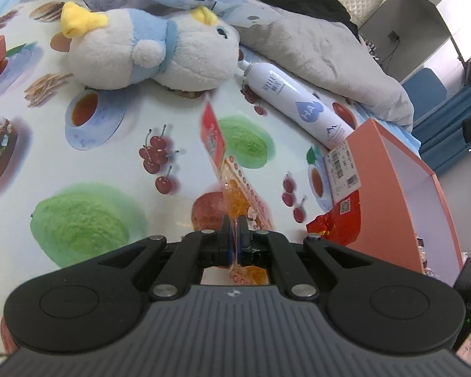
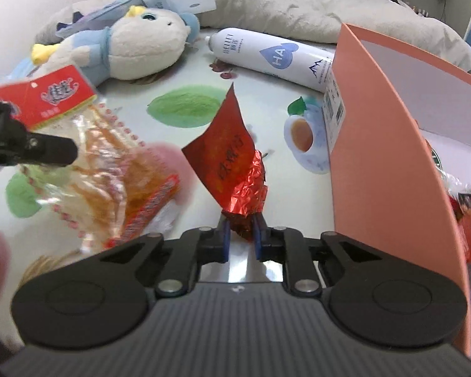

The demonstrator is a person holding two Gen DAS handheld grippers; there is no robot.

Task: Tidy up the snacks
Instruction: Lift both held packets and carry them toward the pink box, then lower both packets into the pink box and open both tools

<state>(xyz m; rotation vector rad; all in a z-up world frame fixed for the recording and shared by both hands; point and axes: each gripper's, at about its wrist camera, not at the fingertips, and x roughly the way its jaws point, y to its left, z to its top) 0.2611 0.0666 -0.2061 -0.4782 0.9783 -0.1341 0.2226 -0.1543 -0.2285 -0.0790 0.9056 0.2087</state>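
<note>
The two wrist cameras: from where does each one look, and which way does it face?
Left wrist: sits on the left gripper, faces down over the printed tablecloth; own fingers clamp the clear snack bag.
Right wrist: sits on the right gripper, faces the orange box; own fingers pinch the red foil packet.
Shared: plush toy, white bottle, box, both snacks.

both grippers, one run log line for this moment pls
left gripper: shut on clear orange snack bag | right gripper: shut on red foil packet | orange box: open, right of both
</note>
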